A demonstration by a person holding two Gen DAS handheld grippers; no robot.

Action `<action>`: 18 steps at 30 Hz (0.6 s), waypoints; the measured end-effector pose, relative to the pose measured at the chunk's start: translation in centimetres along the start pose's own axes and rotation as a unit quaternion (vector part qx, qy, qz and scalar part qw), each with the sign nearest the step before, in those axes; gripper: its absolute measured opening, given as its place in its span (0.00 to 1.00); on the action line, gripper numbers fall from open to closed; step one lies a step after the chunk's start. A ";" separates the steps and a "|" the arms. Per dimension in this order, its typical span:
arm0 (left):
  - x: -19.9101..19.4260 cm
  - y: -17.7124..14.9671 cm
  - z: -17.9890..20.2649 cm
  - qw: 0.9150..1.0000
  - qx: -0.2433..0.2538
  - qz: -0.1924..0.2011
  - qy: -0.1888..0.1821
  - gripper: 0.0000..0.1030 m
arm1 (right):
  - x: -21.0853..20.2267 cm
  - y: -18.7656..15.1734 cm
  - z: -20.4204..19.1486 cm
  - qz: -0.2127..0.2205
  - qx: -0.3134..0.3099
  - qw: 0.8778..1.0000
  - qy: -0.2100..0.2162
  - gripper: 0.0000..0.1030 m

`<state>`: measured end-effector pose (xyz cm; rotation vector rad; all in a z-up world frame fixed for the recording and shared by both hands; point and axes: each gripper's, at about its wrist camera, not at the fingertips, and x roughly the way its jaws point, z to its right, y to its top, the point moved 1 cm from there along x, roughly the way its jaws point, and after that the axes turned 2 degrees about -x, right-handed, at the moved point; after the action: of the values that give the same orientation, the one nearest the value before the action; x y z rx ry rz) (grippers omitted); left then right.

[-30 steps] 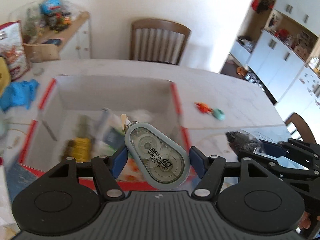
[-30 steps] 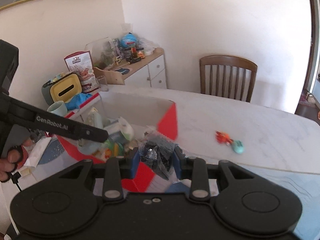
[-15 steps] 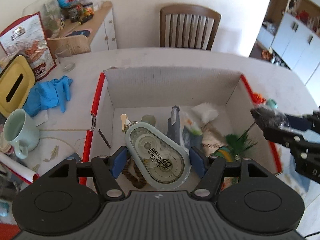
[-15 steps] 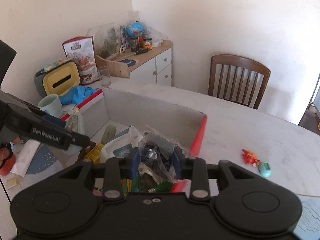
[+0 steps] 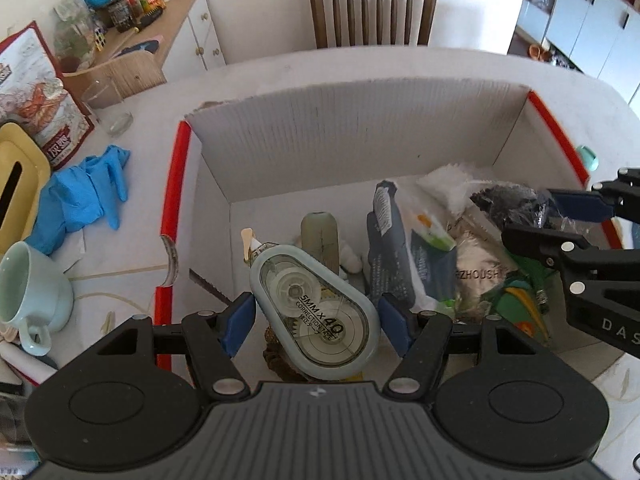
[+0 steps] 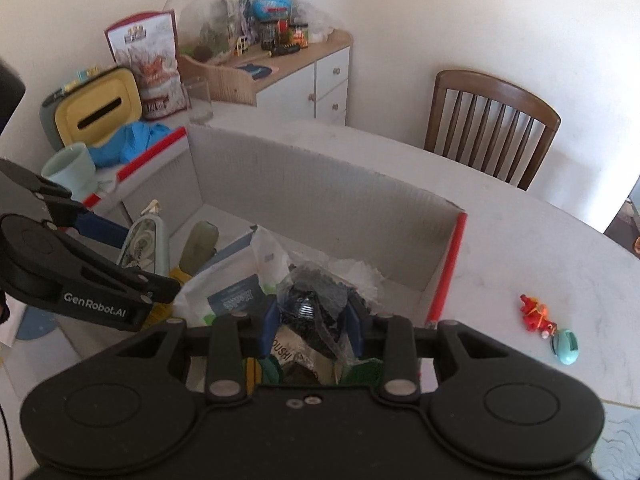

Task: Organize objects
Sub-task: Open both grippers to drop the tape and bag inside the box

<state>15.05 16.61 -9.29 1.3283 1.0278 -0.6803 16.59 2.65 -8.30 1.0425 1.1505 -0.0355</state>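
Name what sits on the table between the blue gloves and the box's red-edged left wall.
Nothing: in the left wrist view, bare white tabletop separates the blue gloves from the box's red-edged left wall.

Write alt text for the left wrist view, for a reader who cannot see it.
The left gripper holds a correction tape dispenser above an open cardboard box with packets inside. The right gripper holds a dark bag over the box's right side. A blue glove and a mug lie left.

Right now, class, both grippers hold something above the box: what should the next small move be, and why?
Probably open the left gripper so the correction tape drops in. It hangs over a bare patch of the box floor, while the right gripper grips its black bag above items packed on the other side.
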 end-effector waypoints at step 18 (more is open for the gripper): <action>1.7 0.1 0.9 0.999 0.032 -0.023 0.005 0.64 | 1.9 -0.1 -1.0 -0.035 -0.011 0.999 0.003 0.45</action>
<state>16.10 15.97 -10.80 1.3676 1.0561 -0.7474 16.69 4.22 -9.83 0.9840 1.1897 -0.0746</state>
